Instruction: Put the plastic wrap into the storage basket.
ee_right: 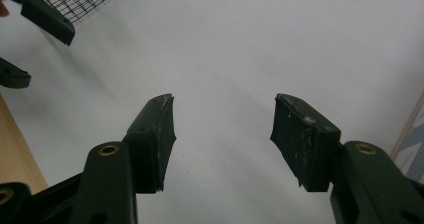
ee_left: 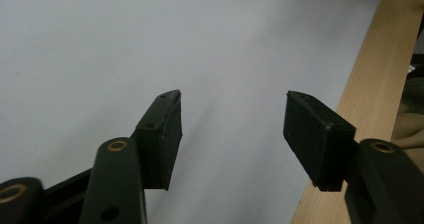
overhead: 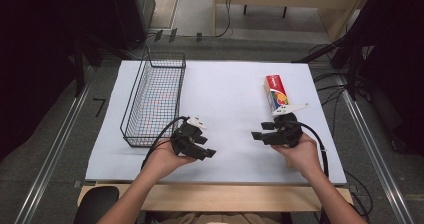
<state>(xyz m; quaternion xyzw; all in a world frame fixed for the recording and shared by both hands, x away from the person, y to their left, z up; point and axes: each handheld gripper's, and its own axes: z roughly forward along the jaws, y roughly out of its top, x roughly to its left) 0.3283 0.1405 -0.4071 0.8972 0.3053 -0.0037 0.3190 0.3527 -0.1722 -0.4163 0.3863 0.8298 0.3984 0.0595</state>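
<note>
Hands at near edge of tabletop (overhead: 225, 84), each holding gripper. Left gripper (overhead: 209, 152) near middle of near edge, jaws spread wide, nothing between, just white top under them. Right gripper (overhead: 259, 130) further right, same deal, spread and empty. Wire basket (overhead: 155, 96) along left edge, looks empty. Red-and-white box (overhead: 275, 92) near right edge, just beyond right gripper.

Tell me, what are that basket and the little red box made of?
The basket looks like thin metal wire, dark-coated: you see the white table cover through its open grid. The red box seems to be printed cardboard, with flat faces and crisp edges, though that's a guess.
</note>
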